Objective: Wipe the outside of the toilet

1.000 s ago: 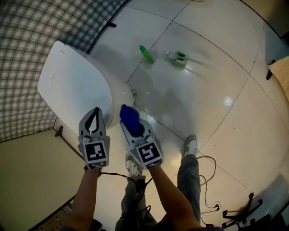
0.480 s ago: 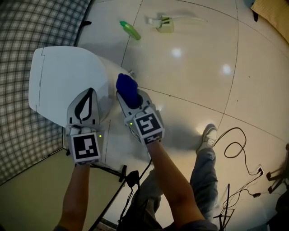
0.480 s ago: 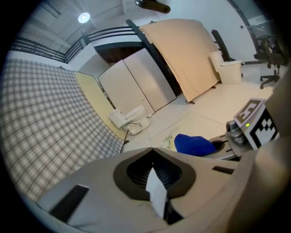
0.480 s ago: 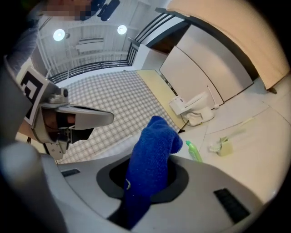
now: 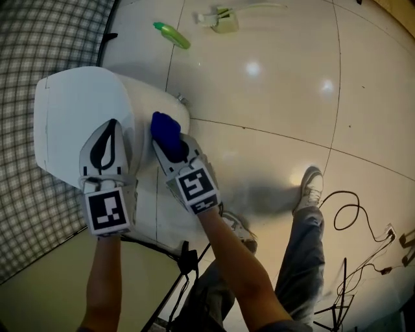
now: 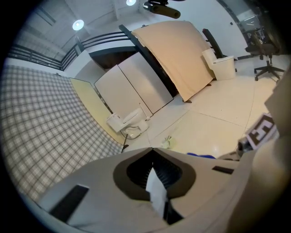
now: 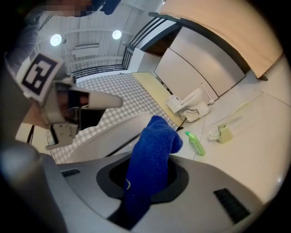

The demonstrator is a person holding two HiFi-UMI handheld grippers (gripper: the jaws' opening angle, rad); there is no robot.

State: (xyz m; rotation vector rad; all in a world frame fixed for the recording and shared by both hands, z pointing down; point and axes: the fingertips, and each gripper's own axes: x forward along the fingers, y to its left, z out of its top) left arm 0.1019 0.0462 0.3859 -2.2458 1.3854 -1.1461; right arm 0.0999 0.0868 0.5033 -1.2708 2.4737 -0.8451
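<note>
One white toilet (image 5: pixel 65 110), lid down. One blue cloth (image 5: pixel 165 128) sits right up against its side, pinched tight in the right gripper (image 5: pixel 174 148). The left gripper (image 5: pixel 107 137) is over the toilet lid with its jaw tips closed together; there's a white sliver in the gap, no idea what. On the floor beyond the toilet: one green bottle (image 5: pixel 172 35) and one toilet brush in its holder (image 5: pixel 219 19).

Glossy tiled floor (image 5: pixel 279 97), checked wall (image 5: pixel 45 32)
</note>
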